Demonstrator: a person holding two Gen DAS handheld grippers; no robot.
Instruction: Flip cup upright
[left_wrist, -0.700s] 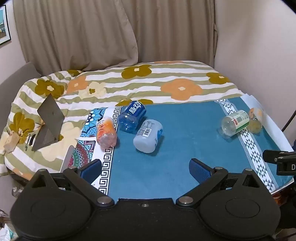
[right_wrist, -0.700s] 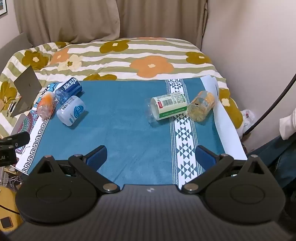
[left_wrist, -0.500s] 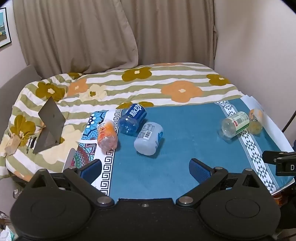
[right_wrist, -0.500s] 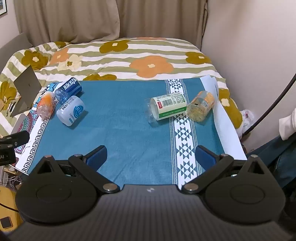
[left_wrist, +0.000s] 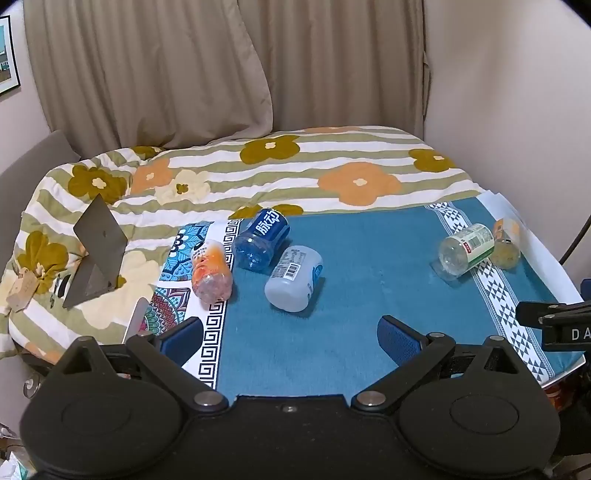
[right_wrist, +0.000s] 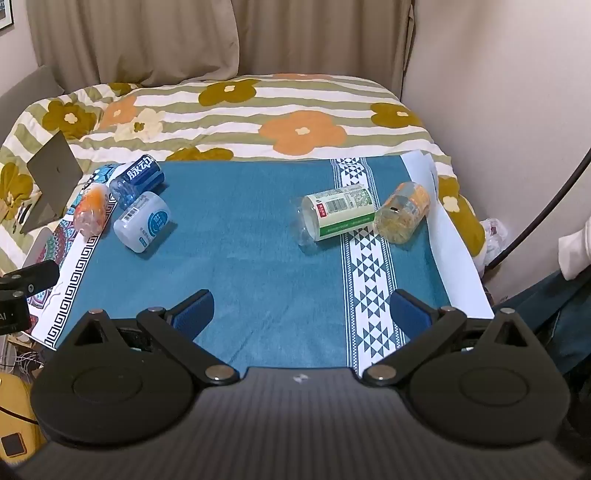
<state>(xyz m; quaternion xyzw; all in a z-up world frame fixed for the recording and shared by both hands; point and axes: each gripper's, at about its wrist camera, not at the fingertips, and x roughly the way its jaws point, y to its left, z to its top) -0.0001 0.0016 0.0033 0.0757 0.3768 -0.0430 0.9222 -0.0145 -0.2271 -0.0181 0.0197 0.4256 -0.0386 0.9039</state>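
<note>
Several cut-off bottle cups lie on their sides on a blue cloth (left_wrist: 369, 280). On the left lie an orange cup (left_wrist: 211, 275), a blue cup (left_wrist: 262, 240) and a white cup (left_wrist: 294, 278). On the right lie a clear cup with a green label (right_wrist: 338, 212) and a yellow-orange cup (right_wrist: 402, 212). My left gripper (left_wrist: 290, 334) is open and empty, short of the white cup. My right gripper (right_wrist: 301, 310) is open and empty, short of the green-label cup.
A flowered, striped quilt (left_wrist: 295, 166) covers the bed behind the cloth. A grey tablet stand (left_wrist: 98, 247) leans at the left. Curtains and a wall close off the back and right. A dark cable (right_wrist: 546, 206) hangs at the right edge.
The left wrist view has tilted up a little, so the cups sit lower in it. The right gripper has barely moved. Both grippers stay open.
</note>
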